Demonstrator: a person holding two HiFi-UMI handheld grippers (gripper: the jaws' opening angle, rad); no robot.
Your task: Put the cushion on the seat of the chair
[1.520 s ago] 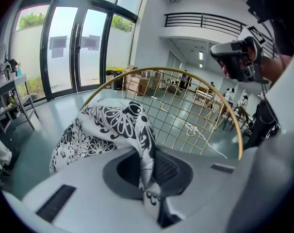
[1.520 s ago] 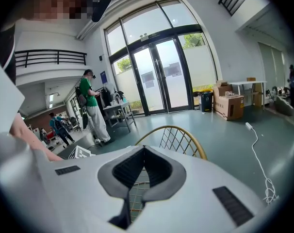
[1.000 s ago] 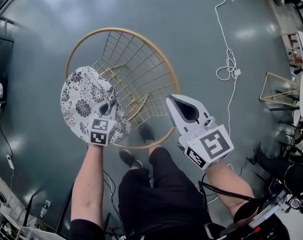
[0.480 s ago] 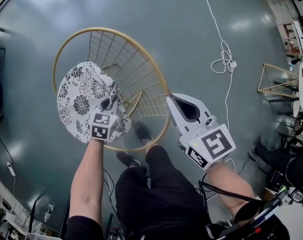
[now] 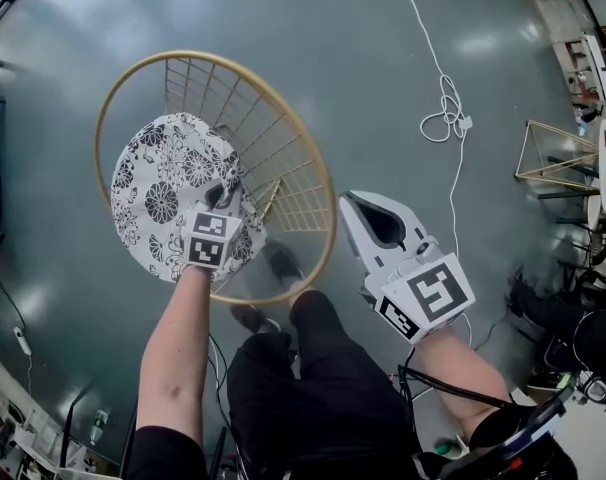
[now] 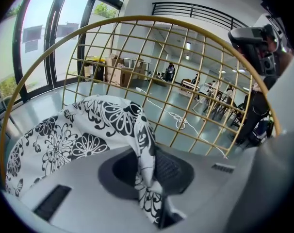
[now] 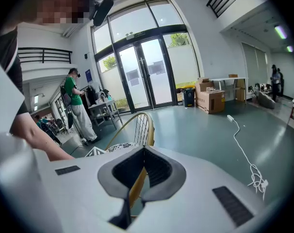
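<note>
Lowered toward the chair (image 5: 173, 54), our left tongs (image 5: 228, 184) are pinching the soft, light-looking cushion (image 5: 158, 198) by its hem; right tongs (image 5: 345, 200) pressed together.

Round cushion (image 5: 158, 193), white with black flower print. Hangs by a pinched fold of its edge from the closed left tool (image 5: 227, 194), spread across the left part of the chair (image 5: 283, 148) and overlapping its near-left rim. Contact with the seat not discernible. Chair: gold wire grid within a round hoop, upright on the grey floor (image 5: 383, 58), wire bare at right.
</note>
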